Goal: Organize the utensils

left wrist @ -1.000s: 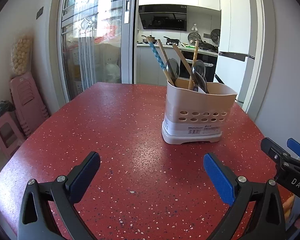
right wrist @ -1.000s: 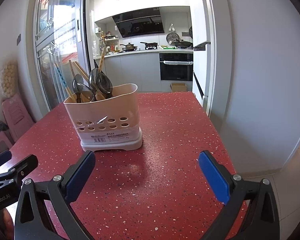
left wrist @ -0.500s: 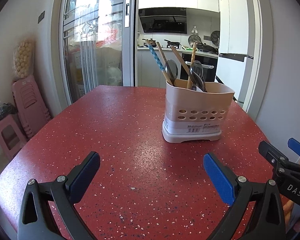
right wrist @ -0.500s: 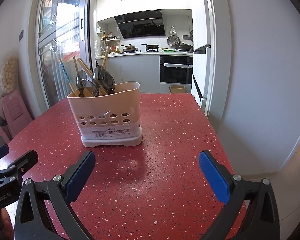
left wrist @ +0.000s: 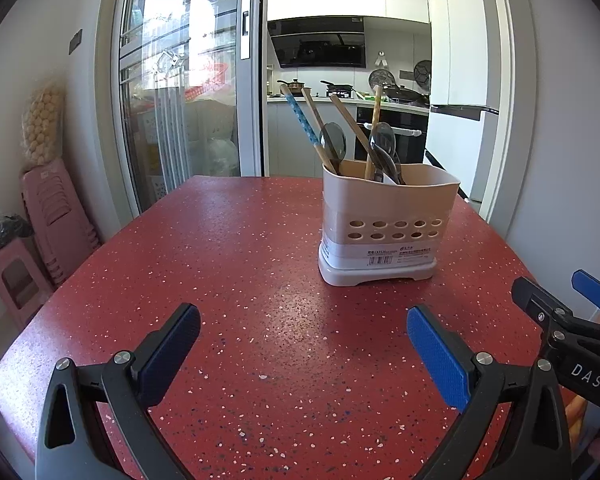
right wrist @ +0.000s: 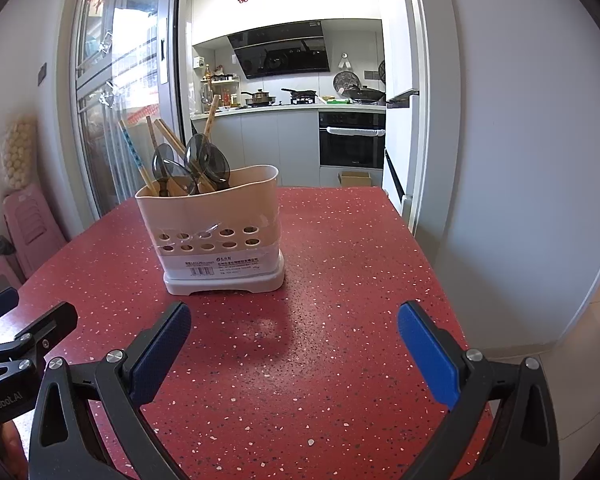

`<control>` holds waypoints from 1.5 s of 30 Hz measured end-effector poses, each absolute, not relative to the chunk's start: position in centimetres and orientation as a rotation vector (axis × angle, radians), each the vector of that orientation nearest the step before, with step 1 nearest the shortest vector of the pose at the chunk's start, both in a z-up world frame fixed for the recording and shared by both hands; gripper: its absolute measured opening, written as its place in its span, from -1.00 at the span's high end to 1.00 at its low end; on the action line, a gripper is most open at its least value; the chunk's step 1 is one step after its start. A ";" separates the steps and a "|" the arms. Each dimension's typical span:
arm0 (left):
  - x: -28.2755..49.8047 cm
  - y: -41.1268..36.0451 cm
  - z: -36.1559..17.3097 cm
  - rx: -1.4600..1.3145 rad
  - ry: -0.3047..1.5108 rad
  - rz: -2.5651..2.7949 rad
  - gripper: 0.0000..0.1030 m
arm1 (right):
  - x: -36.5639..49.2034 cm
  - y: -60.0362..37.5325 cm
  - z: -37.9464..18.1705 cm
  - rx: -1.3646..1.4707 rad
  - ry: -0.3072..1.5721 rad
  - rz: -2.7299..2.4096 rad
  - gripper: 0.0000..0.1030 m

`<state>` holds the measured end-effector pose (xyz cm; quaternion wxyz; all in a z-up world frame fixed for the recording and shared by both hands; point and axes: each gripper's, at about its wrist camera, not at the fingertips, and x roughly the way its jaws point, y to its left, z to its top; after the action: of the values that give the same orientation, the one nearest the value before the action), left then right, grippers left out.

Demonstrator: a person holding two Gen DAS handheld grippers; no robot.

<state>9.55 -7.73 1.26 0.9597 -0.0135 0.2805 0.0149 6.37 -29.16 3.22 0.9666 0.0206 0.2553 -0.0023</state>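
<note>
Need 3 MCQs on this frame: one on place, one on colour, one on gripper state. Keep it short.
1. Where are the spoons?
A. flat on the table
B. standing in the utensil holder
C. in the right gripper

2. What colour is the table?
A. red speckled
B. white
C. plain wood

3. How is the left gripper?
A. shut on a chopstick
B. shut, holding nothing
C. open, holding nothing

Answers: 1 B, bowls and handles rise above the holder's rim; 2 A, red with pale flecks in both views; 3 C, jaws stand wide apart with only table between them.
</note>
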 end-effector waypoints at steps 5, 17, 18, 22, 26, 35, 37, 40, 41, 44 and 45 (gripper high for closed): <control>9.6 -7.6 1.2 -0.027 0.574 0.032 -1.00 | 6.3 -28.9 3.1 0.037 0.523 -0.002 -0.99; 9.7 -7.2 1.0 -0.025 0.575 0.035 -1.00 | 6.2 -28.7 3.1 0.037 0.522 0.002 -0.99; 9.7 -7.1 1.0 -0.025 0.575 0.036 -1.00 | 6.1 -28.6 3.0 0.036 0.522 0.002 -0.99; 9.6 -6.9 1.0 -0.023 0.575 0.036 -1.00 | 6.1 -28.4 3.0 0.033 0.525 0.006 -0.99; 9.6 -6.8 1.0 -0.022 0.576 0.035 -1.00 | 6.0 -28.3 3.0 0.031 0.525 0.008 -0.99; 9.6 -6.6 1.0 -0.023 0.579 0.033 -1.00 | 6.1 -28.3 3.1 0.029 0.525 0.008 -0.99; 9.6 -6.7 1.0 -0.023 0.579 0.033 -1.00 | 6.0 -28.3 3.1 0.029 0.524 0.010 -0.99; 9.6 -6.6 0.9 -0.024 0.580 0.034 -1.00 | 6.0 -28.2 3.1 0.030 0.524 0.011 -0.99; 9.6 -6.6 0.9 -0.024 0.580 0.033 -1.00 | 6.0 -28.2 3.1 0.030 0.524 0.012 -0.99; 9.6 -6.5 0.9 -0.026 0.582 0.033 -1.00 | 6.0 -28.2 3.1 0.030 0.525 0.012 -0.99; 9.6 -6.5 0.9 -0.025 0.582 0.033 -1.00 | 6.0 -28.2 3.1 0.030 0.525 0.012 -0.99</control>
<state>9.60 -6.55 0.86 0.9578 -0.0125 0.2867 0.0162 5.98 -28.19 3.11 0.9657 0.0149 0.2593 0.0058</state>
